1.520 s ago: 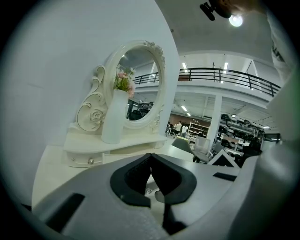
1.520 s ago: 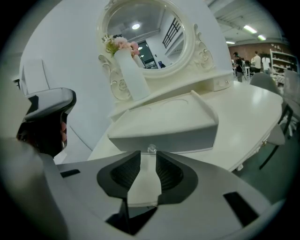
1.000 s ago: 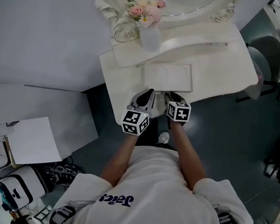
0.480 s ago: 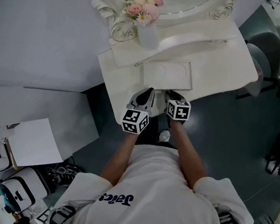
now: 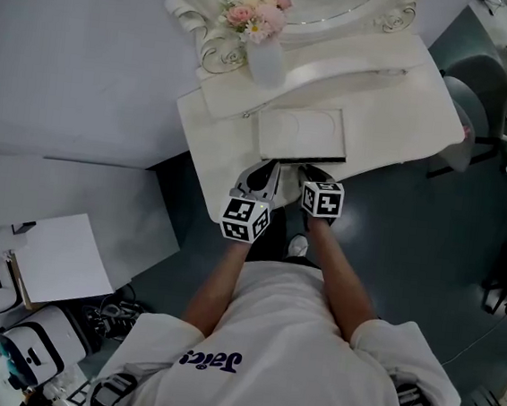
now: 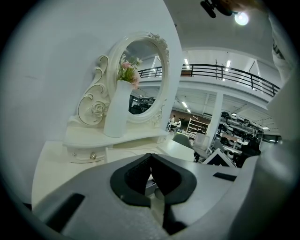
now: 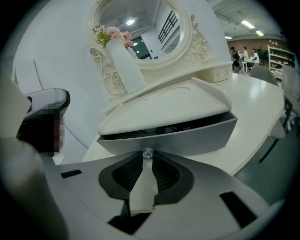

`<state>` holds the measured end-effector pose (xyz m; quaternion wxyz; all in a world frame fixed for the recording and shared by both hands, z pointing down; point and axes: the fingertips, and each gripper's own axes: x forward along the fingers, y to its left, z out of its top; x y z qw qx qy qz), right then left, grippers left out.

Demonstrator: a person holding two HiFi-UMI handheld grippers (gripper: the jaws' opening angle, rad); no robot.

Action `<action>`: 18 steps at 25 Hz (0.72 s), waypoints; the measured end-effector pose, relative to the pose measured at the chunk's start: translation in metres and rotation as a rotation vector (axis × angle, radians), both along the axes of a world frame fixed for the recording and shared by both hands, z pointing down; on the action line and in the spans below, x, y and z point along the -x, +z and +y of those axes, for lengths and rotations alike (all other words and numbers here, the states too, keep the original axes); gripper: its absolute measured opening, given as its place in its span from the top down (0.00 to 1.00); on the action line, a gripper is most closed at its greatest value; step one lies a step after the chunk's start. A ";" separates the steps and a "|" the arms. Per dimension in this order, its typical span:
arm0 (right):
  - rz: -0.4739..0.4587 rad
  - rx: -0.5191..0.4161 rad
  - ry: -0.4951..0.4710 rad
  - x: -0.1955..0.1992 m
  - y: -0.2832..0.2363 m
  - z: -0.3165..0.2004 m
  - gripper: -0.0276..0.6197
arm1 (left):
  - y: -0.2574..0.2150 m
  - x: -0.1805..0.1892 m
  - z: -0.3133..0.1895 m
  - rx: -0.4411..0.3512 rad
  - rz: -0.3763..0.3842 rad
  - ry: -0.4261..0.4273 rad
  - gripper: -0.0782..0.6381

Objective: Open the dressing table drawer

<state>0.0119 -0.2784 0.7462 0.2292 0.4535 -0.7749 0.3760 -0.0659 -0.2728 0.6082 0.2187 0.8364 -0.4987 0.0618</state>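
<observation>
- The person's arms are reaching up from the bottom of the head view toward the table's front edge at the frame's centre.
- At the lower middle of the right gripper view, the right gripper [image 7: 147,161] is pinching the small clear crystal knob [image 7: 147,153], with its fingers closed on it.
- In the head view, the left gripper [image 6: 151,161] is hovering just to the left of it, with its fingers pressed together on nothing.
- The pale grey front of the dressing table drawer [image 7: 187,136] is sitting directly behind the knob, under the glossy white tabletop [image 5: 409,97]. A dark slit is showing between the front and the panel above it, so the drawer is reading as barely cracked open.
- The pull seems to be just beginning. The next move is calling for a straight, level draw toward the person, with steady pressure on the knob because it looks small and slick.
- At the top of the frame, the tall white vase of pink flowers [image 7: 124,65] and the oval mirror in a scrolled white frame [image 7: 136,23] are standing well apart from the drawer.
</observation>
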 end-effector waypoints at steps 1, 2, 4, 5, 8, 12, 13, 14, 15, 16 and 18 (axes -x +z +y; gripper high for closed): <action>0.002 0.001 -0.001 0.000 0.000 0.002 0.85 | 0.000 -0.001 0.002 0.000 0.001 0.001 0.87; 0.007 0.000 -0.004 0.000 0.000 0.004 0.85 | 0.001 -0.002 0.004 0.001 0.002 0.002 0.87; 0.011 -0.004 -0.009 -0.001 0.000 0.007 0.85 | 0.001 -0.003 0.007 0.003 0.002 0.002 0.87; 0.009 -0.005 -0.009 -0.001 0.000 0.009 0.85 | 0.002 -0.004 0.009 0.004 0.002 0.003 0.87; 0.004 -0.007 -0.006 -0.003 0.000 0.017 0.85 | 0.002 -0.005 0.017 0.006 -0.001 0.005 0.87; 0.001 -0.003 -0.010 -0.003 0.001 0.028 0.85 | 0.004 -0.007 0.026 0.009 0.000 0.003 0.87; 0.000 -0.003 -0.012 -0.004 0.001 0.031 0.85 | 0.004 -0.008 0.029 0.009 0.001 0.004 0.87; -0.003 -0.004 -0.013 -0.004 0.001 0.034 0.85 | 0.004 -0.010 0.031 0.009 0.002 0.006 0.87; -0.006 -0.005 -0.014 -0.004 0.000 0.037 0.85 | 0.003 -0.012 0.033 0.008 0.002 0.008 0.87; -0.007 -0.006 -0.016 -0.005 0.000 0.039 0.85 | 0.003 -0.013 0.036 0.007 0.003 0.009 0.87; -0.006 -0.007 -0.021 -0.006 0.000 0.044 0.85 | 0.003 -0.016 0.041 0.007 0.005 0.012 0.87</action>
